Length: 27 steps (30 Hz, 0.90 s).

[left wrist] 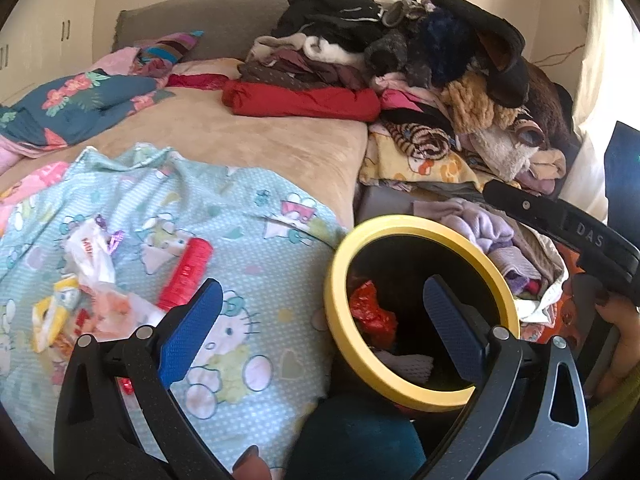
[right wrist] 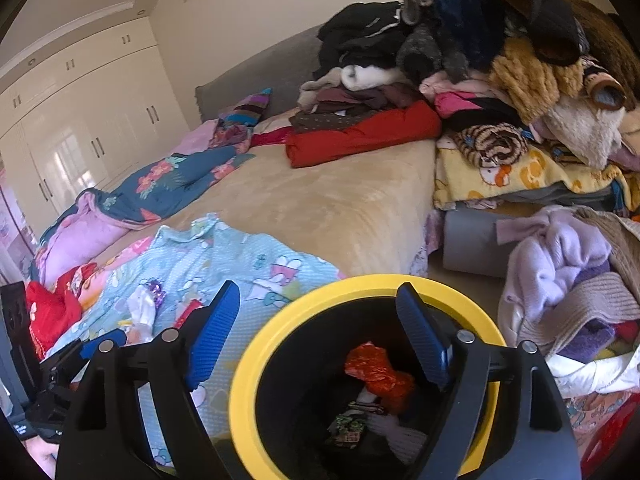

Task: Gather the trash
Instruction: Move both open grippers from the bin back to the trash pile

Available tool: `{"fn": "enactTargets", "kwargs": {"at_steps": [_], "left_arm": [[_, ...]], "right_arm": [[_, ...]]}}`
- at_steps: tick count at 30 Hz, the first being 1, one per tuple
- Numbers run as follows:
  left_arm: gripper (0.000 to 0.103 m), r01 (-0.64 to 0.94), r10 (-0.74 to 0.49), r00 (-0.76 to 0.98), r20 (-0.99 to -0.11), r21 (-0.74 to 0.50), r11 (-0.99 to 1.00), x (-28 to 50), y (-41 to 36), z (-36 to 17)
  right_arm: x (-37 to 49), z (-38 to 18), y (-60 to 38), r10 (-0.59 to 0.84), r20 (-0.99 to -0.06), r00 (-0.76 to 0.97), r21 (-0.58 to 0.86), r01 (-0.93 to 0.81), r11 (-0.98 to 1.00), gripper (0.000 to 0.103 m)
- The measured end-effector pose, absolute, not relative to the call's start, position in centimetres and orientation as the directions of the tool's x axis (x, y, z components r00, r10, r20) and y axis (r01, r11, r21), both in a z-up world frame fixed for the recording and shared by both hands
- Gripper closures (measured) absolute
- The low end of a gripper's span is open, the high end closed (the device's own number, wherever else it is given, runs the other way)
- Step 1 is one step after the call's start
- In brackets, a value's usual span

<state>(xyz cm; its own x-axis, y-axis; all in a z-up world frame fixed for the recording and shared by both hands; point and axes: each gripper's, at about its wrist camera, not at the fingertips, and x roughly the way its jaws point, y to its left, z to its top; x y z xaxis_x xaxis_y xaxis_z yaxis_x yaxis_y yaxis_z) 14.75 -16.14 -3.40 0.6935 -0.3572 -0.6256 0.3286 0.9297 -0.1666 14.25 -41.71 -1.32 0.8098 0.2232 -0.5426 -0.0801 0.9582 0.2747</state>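
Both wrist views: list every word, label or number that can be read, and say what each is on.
"DAS": raised letters on the black arm of the right tongs, seen in the left wrist view.
White wrapper on the Hello Kitty sheet: red print, too blurred to read.
Red tube: its marking is too blurred to read.
Small packet in the yellow-rimmed bin: print too small to read.

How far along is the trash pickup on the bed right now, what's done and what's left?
Partly done. The yellow-rimmed bin already holds a red wrapper and other scraps. Nothing is in hand: the right gripper and the left gripper are both open and empty. Left on the blue cartoon sheet: a red tube, white wrappers and a yellow packet.
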Motion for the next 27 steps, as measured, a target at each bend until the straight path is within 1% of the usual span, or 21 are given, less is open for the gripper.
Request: {"fn": "enactTargets", "kwargs": {"at_steps": [10,27], "left_arm": [[0.011,0.266,-0.297,0.747,-0.595,-0.141,0.954,14.5,-12.8,-2.1],[0.011,0.142,-0.209,0.803,-0.558,-0.162,0.977,14.3,-5.9,-1.5]], "right_arm": [[14.0,0.0,-38.6,0.269,-0.519,0.811,0.263,-0.148,0.953,0.023],[13.1,0.9,-31.7,0.336,-0.499,0.799,0.202,-0.27,0.941,0.021]]}}
